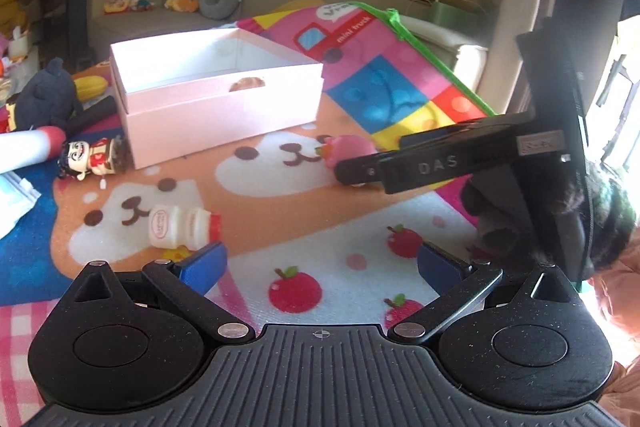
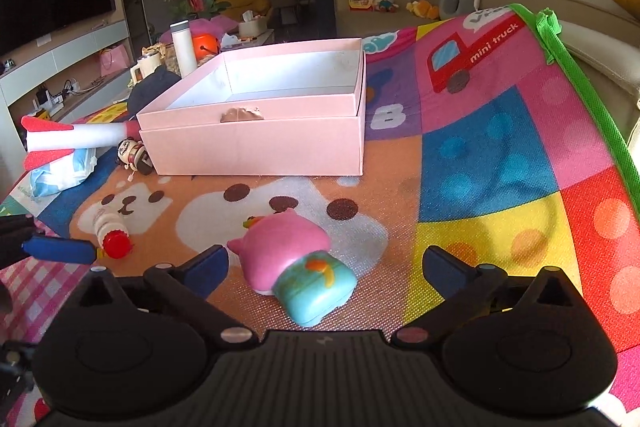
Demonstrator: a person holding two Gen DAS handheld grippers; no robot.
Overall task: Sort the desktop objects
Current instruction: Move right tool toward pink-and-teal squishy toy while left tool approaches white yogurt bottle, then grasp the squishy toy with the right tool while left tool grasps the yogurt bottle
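Note:
An open pink box stands on the play mat, and I see nothing inside it. A pink squishy toy with a teal end lies between the fingers of my right gripper, which is open wide with gaps on both sides. In the left wrist view a black finger of that gripper reaches to the toy. My left gripper is open and holds nothing. A small white bottle with a red cap lies just ahead of its left finger; that blue finger nearly touches the cap.
A figurine and a foam rocket lie left of the box, with a tissue pack beneath the rocket. A dark plush and a banana sit behind. The mat's green edge runs along the right.

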